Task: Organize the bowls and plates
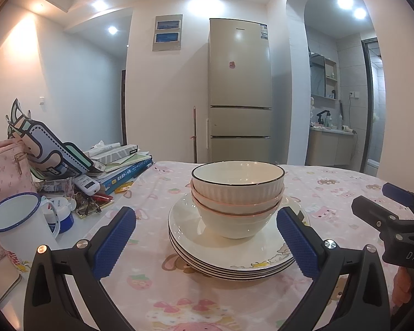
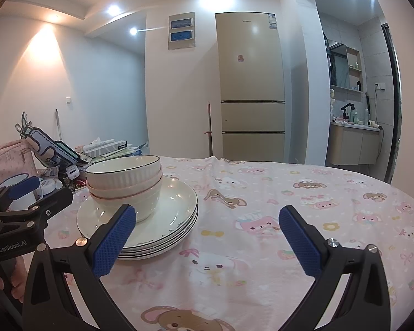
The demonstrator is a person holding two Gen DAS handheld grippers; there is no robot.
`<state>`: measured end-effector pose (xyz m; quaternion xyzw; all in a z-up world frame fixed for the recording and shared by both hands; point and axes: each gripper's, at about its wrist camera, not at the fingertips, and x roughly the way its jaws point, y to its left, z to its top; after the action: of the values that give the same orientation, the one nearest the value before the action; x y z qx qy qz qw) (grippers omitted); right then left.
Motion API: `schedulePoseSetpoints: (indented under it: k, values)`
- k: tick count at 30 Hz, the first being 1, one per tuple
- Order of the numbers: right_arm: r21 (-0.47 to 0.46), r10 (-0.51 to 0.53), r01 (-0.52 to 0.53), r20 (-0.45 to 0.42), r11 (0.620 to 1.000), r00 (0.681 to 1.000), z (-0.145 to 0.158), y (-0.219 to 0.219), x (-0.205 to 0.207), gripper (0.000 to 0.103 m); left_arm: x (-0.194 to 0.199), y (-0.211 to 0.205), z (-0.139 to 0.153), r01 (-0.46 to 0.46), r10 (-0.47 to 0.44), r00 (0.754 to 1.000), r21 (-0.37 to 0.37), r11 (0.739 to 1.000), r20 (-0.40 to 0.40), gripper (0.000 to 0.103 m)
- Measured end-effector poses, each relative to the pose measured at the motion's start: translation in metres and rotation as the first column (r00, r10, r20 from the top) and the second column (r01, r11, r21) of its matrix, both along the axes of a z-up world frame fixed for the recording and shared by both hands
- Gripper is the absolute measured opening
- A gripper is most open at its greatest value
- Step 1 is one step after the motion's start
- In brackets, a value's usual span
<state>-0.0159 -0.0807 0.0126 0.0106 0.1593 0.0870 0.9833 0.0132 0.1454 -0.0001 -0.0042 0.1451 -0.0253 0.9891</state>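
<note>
On table (image 1: 157, 289), pink cartoon-print cloth: dishware stack, centre-left. Behind, against far wall: beige fridge (image 1: 238, 91).

Plates (image 1: 207, 251): four, white with dark rims, stacked flat on the cloth.

Bowls (image 1: 237, 190): three, nested upright on the top plate; uppermost ribbed with dark rim, lower two pink-rimmed.

Clutter, left table edge: books (image 1: 124, 165), pink bag (image 1: 5, 171), enamel mug (image 1: 19, 220) with blue rim.

Left gripper (image 1: 206, 234): jaws wide apart, holding nothing, blue pads either side of the stack, just short of it.

Right gripper (image 2: 207, 235): jaws wide apart, holding nothing, over bare cloth to the right of the stack; its left pad lies in front of the plates.
</note>
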Motion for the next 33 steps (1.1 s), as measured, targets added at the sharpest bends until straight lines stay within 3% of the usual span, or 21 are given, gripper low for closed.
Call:
schedulePoseSetpoints:
  k: [33]
  values:
    - [0.002,0.001,-0.001,-0.002,1.000,1.000,-0.0006,-0.0005,0.0005,0.103,0.0006,0.0010,-0.0003,-0.001,0.001,1.000,0.000,1.000,0.000,0.103]
